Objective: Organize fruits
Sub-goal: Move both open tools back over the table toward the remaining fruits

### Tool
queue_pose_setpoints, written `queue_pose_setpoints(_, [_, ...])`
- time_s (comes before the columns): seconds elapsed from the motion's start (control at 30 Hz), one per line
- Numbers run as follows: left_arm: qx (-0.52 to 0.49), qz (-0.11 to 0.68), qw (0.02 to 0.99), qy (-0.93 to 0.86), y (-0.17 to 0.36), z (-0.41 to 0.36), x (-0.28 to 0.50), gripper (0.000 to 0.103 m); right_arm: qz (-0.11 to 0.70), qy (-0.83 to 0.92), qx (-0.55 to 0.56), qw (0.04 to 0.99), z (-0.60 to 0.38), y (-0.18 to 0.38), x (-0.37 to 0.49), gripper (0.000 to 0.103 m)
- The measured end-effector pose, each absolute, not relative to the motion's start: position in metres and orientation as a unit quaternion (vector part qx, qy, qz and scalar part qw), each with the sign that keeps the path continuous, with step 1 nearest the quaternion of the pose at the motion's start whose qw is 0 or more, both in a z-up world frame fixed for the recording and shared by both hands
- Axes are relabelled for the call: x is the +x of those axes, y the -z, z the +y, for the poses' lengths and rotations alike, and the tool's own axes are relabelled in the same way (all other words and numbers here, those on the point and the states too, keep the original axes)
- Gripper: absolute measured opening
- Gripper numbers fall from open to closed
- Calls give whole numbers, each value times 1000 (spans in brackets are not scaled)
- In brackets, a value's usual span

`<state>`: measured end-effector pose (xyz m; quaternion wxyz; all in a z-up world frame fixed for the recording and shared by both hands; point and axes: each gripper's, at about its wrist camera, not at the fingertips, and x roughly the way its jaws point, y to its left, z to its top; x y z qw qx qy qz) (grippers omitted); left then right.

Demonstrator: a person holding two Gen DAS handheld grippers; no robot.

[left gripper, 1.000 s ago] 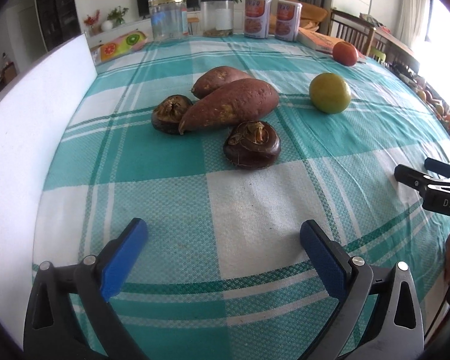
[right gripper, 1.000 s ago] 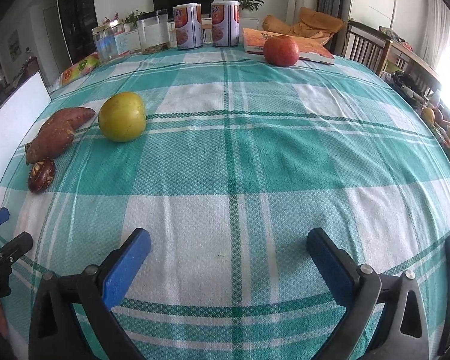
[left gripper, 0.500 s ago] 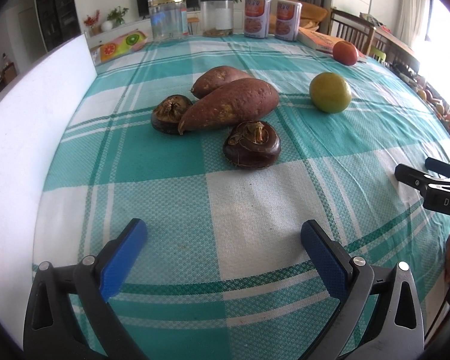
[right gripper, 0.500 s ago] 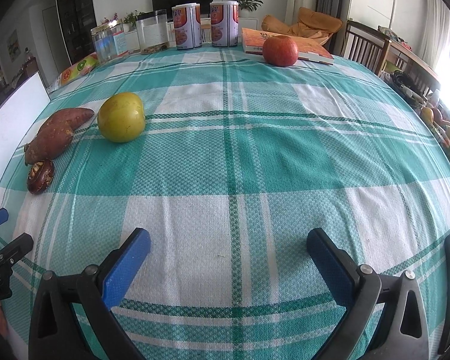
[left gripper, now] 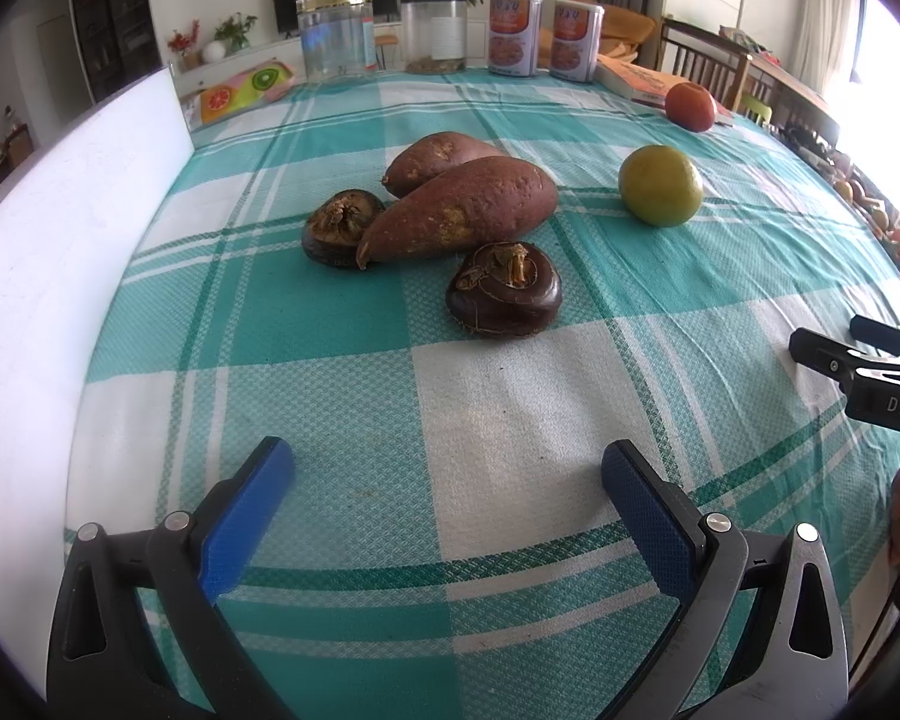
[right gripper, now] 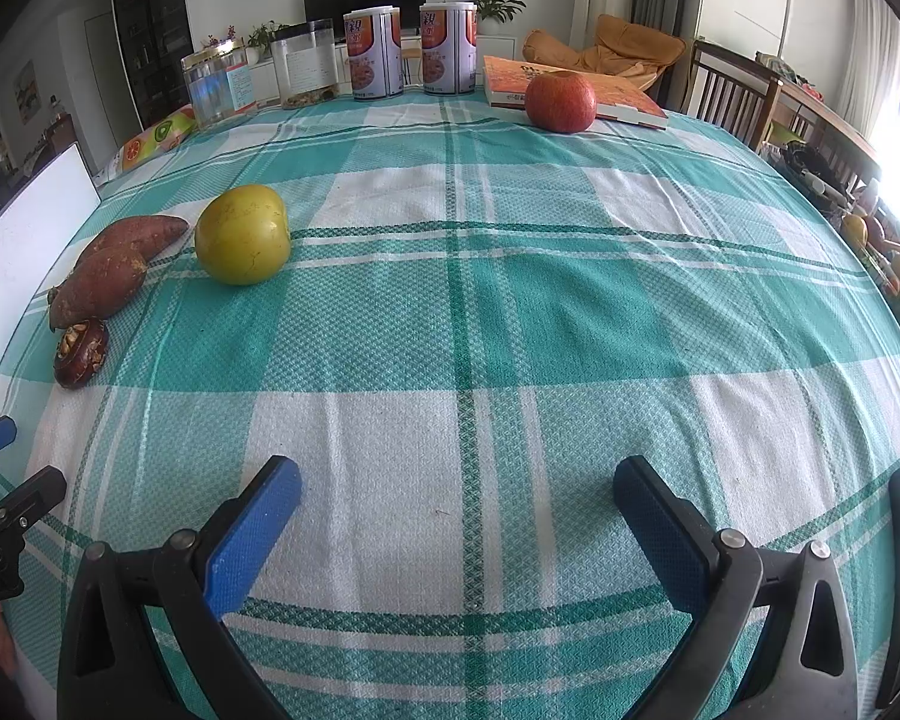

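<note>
Above the tablecloth (left gripper: pixel 510 420), both hand-held grippers (left gripper: pixel 447 480) (right gripper: pixel 456 495) hover level, jaws spread.

The rear reddish-brown sweet potato (left gripper: pixel 435 155) is partly covered by the larger one (left gripper: pixel 459 209) lying before it, whose pointed tip also overlaps the dark brown water chestnut (left gripper: pixel 339 228). In the right wrist view, that chestnut is hidden altogether behind the potatoes. The orange-covered book (right gripper: pixel 576 90) is partly masked by the round red fruit (right gripper: pixel 561 101). The white upright board (left gripper: pixel 42 252) is cut off by the frame's left edge. The labels on the two printed tins (right gripper: pixel 411 54) are too small to be read.
</note>
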<state>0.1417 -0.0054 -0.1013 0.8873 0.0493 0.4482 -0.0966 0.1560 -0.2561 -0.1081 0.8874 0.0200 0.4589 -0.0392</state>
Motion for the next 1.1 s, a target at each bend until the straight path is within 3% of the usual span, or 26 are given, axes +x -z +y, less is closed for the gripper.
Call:
queue_pose_setpoints(0.7, [20, 446, 888, 112, 97, 1, 142, 102, 459, 39, 20, 888, -256, 108, 156, 103])
queue_pose_setpoints(0.97, [15, 444, 888, 123, 79, -34, 186, 99, 458, 39, 20, 888, -256, 108, 156, 103])
queue_pose_setpoints(1.0, [27, 444, 889, 110, 79, -40, 192, 98, 458, 39, 20, 888, -256, 108, 156, 103])
queue_pose_setpoints(1.03, [35, 446, 889, 97, 82, -44, 197, 82, 458, 39, 20, 888, -256, 108, 156, 103])
queue_pose_setpoints(1.07, [38, 455, 886, 88, 86, -46, 202, 56, 458, 39, 20, 888, -256, 108, 156, 103])
queue_pose_setpoints(1.1, [38, 466, 880, 82, 92, -46, 205, 48, 458, 39, 20, 888, -256, 108, 156, 103])
